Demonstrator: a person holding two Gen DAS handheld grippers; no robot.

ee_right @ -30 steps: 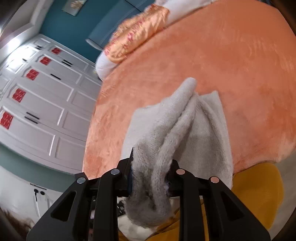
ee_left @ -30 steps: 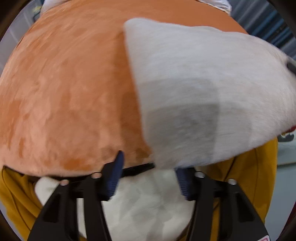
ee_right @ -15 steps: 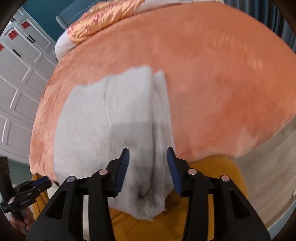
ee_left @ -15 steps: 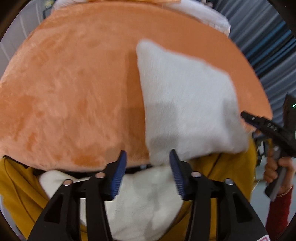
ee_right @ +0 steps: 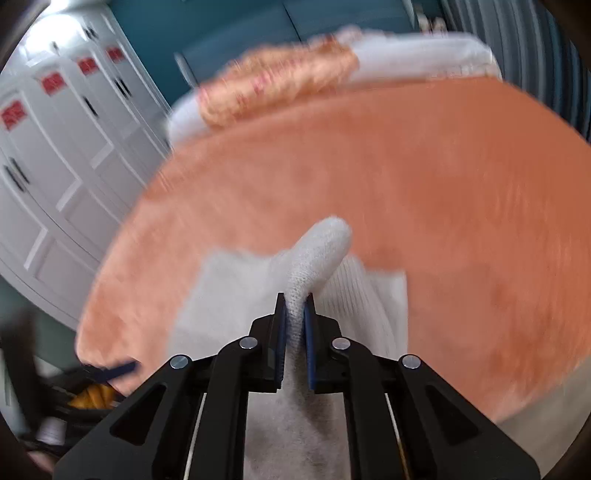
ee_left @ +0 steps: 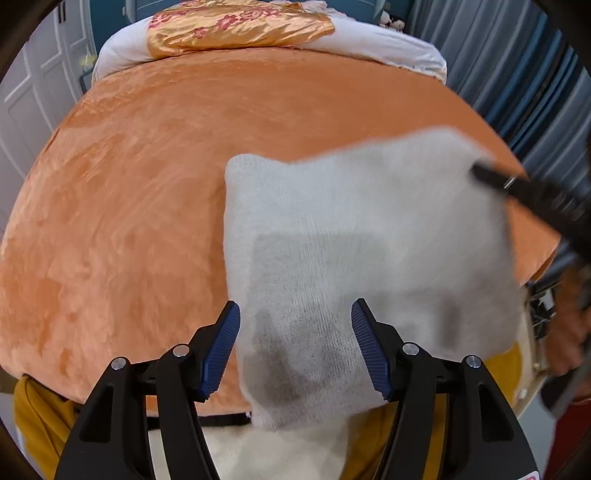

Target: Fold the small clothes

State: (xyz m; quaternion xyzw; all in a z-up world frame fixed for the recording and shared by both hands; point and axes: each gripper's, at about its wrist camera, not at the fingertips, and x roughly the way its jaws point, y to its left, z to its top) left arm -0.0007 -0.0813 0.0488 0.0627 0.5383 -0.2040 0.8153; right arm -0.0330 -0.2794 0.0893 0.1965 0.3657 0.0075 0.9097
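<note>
The right hand-held gripper [ee_right: 294, 332] is closed tight on a raised ridge of the white knitted garment [ee_right: 325, 254], its blue pads pinching the fabric so that a rounded fold pokes up past the fingertips. The left hand-held gripper [ee_left: 295, 347] hangs wide apart with nothing between its pads, poised over the near edge of the same garment [ee_left: 362, 251]. The cloth lies spread on the orange bedspread [ee_left: 129, 184], close to the bed's near edge and drooping over it. A gold floral pillow [ee_left: 236, 29] sits at the far end. The right view is motion-blurred, so the white cupboard doors [ee_right: 44, 155] are only roughly seen.
</note>
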